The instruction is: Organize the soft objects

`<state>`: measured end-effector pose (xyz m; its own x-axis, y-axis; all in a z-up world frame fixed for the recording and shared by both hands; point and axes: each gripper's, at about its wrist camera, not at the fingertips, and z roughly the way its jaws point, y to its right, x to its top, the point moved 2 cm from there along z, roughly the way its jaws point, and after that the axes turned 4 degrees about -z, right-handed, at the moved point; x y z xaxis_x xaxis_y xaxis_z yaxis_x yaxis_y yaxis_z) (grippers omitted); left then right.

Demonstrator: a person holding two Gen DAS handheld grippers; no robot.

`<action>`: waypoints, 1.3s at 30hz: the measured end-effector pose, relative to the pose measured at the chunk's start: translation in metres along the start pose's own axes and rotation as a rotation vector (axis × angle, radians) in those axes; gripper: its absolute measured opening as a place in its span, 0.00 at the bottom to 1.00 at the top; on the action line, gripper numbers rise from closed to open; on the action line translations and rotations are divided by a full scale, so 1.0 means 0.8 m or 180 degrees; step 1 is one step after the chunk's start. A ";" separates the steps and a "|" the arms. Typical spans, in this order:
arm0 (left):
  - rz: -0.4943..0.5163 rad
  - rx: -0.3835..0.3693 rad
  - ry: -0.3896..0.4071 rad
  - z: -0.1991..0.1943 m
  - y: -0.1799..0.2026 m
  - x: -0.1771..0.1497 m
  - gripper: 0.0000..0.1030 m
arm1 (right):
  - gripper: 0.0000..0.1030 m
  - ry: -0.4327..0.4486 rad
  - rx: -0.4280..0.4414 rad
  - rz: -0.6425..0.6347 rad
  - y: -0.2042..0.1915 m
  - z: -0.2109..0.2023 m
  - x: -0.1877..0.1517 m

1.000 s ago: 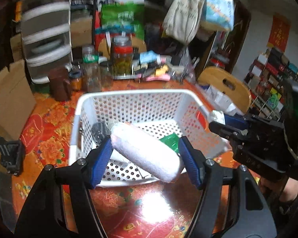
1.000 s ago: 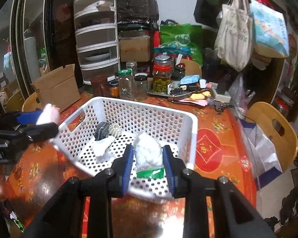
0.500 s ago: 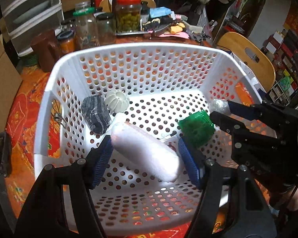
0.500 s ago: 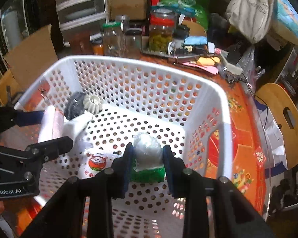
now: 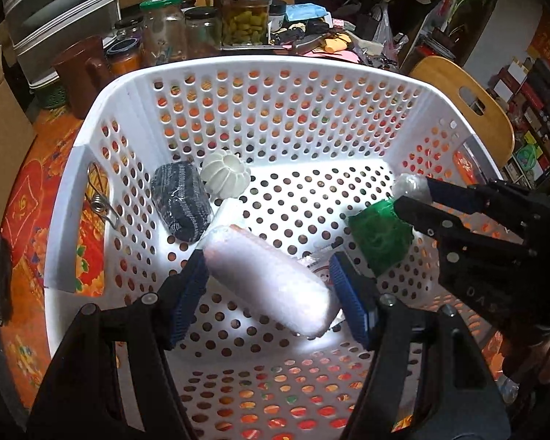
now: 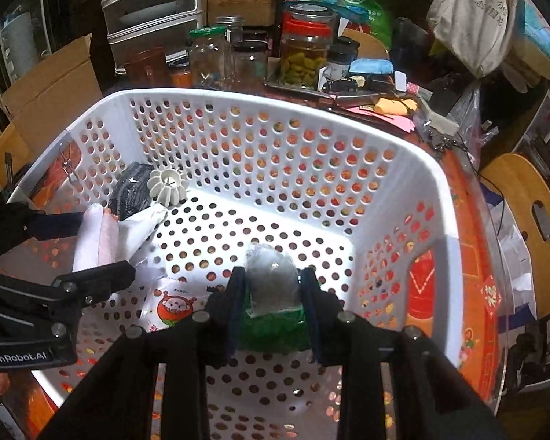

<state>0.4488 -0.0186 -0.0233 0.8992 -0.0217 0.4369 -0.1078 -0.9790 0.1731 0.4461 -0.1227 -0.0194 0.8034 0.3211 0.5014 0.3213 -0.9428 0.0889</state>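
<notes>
while each claw grips a bundle, both hang inside the white basket [image 5: 91,168].

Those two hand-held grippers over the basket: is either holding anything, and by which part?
Both are. The left hand-held gripper clamps a pale pink roll across its ends. The right hand-held gripper pinches a clear-and-green packet by its sides.

Bright overhead glare, possibly dim corners
</notes>
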 end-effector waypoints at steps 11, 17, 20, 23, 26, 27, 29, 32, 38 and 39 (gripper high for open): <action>0.0035 -0.0275 0.0283 -0.050 0.015 -0.010 0.90 | 0.85 0.0341 0.0101 0.0145 0.011 -0.050 0.000; 0.0074 -0.0192 0.0642 -0.106 0.018 -0.030 1.00 | 0.98 0.0511 0.0146 0.0288 0.032 -0.091 -0.017; 0.0074 -0.0156 0.0815 -0.139 0.016 -0.048 1.00 | 0.99 0.0581 0.0122 0.0333 0.033 -0.114 -0.032; 0.0071 -0.0088 0.0991 -0.175 0.011 -0.070 1.00 | 0.99 0.0561 0.0076 0.0449 0.031 -0.134 -0.054; 0.0035 0.0022 0.1158 -0.212 0.005 -0.093 1.00 | 0.99 0.0602 -0.0184 0.0413 0.017 -0.157 -0.082; 0.0015 -0.0003 0.1197 -0.225 0.004 -0.102 1.00 | 0.99 0.0699 -0.0274 0.0377 0.010 -0.171 -0.095; 0.0005 -0.0005 0.1249 -0.247 0.005 -0.121 1.00 | 0.99 0.0817 -0.0334 0.0348 0.000 -0.190 -0.114; 0.0014 0.0054 0.1247 -0.272 0.012 -0.153 1.00 | 0.99 0.0994 -0.0285 0.0319 -0.016 -0.225 -0.146; 0.0082 -0.0097 0.1443 -0.329 0.035 -0.252 1.00 | 0.99 0.1275 -0.0402 0.0290 -0.056 -0.302 -0.214; 0.0108 -0.0011 0.1524 -0.341 0.039 -0.272 1.00 | 0.99 0.1288 -0.0388 0.0299 -0.061 -0.310 -0.223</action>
<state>0.1344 0.0110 0.1281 0.5989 0.0428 0.7997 -0.1358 -0.9787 0.1541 0.1626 -0.1561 0.1000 0.5573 0.1951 0.8071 0.1750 -0.9778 0.1155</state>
